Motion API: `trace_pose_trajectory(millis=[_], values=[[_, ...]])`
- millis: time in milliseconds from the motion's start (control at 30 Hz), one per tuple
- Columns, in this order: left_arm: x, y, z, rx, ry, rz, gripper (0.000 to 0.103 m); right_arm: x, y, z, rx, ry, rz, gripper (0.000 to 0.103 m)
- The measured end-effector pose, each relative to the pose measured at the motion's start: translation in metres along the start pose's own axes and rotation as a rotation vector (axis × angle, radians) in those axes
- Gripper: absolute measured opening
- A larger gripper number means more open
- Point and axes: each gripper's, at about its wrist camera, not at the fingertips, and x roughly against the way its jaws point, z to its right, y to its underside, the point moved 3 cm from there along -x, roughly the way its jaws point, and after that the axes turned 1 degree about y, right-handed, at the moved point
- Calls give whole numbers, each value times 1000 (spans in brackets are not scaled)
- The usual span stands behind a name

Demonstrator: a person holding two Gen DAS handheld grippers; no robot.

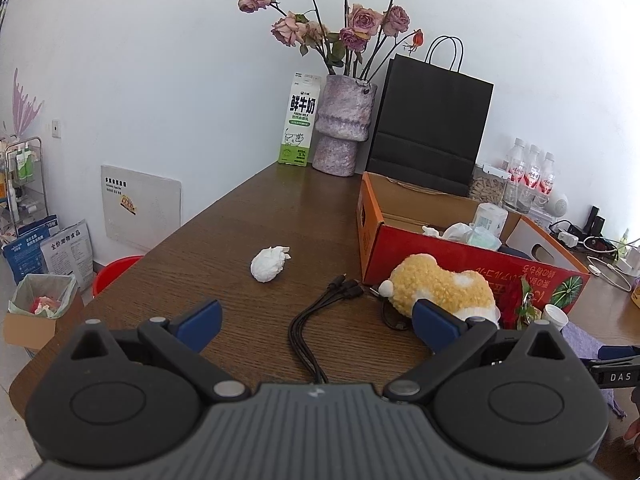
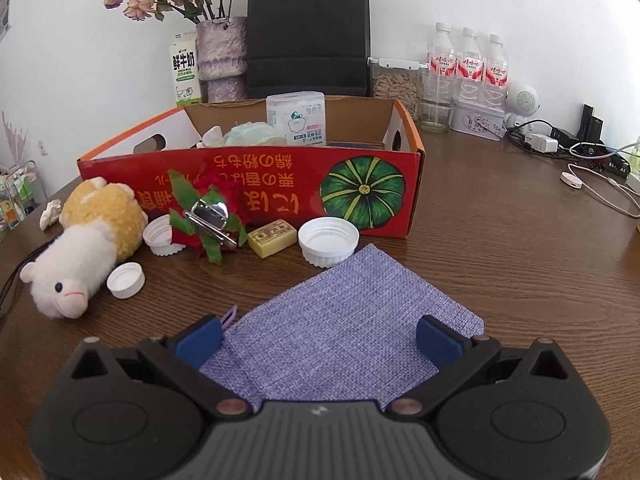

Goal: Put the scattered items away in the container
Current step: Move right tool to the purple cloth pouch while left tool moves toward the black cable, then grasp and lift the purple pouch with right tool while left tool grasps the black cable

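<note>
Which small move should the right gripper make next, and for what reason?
Probably lower and close on the purple cloth pouch. The right gripper is open, its fingers on either side of the pouch, which lies flat on the table outside the red box. It looks like the nearest item to grasp.

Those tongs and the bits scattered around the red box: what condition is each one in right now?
Left tongs: open, empty.
Right tongs: open, over the purple pouch.
Red box: open-topped, partly filled.
Plush sheep: lying on its side, outside the box.
Big white lid: upside down on the table.
Black cable: loose on the table.
</note>
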Motion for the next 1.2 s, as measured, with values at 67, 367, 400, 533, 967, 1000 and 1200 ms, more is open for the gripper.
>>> trace_pose_trajectory(millis=[67,367,400,533,967,1000,1200], values=[[-1,1,1,0,5,-3,103,0,0,0,1,-3,1,103],[1,4,-1,9,10,-3,103,1,0,0,16,-22,-1,102],[1,4,-2,11,8,-4,103,2,0,0,21,-27,2,99],[1,6,-6,23,-2,-11,103,9,3,-2,35,-50,31,79],[-2,11,-4,19,6,-29,103,20,9,14,-34,-75,86,12],[-3,11,-3,18,7,-32,103,20,9,14,-35,-76,87,12],[-10,15,1,6,3,-56,103,21,10,15,-45,-83,92,12]])
